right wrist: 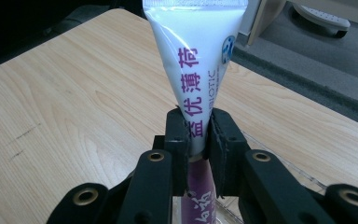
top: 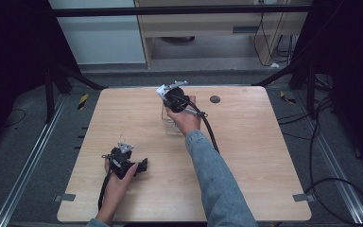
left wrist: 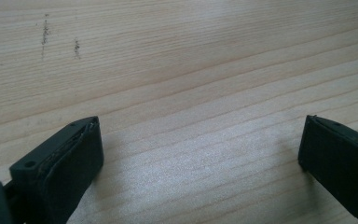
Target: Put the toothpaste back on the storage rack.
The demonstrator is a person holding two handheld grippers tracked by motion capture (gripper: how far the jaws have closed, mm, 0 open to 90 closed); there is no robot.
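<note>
Toothpaste tube [right wrist: 197, 70] is pinched upright between the fingers of the right gripper [right wrist: 198, 135], directly above a clear glass cup [top: 171, 124] on the tabletop [top: 246, 156]. Lowering into or lifting out of the cup is judged in hand, so a steady vertical move is called for. Well short of the cup, the left gripper [left wrist: 200, 149] is held low with fingers spread over bare wood.

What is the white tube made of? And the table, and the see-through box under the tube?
The tube looks like soft glossy plastic: it shines, has a flat crimped end, and dents where the right gripper pinches it. The table looks like pale wood or a wood-look laminate, with grain lines and a matte top. The box seems clear hard plastic, maybe glass; the table shows through it.
</note>
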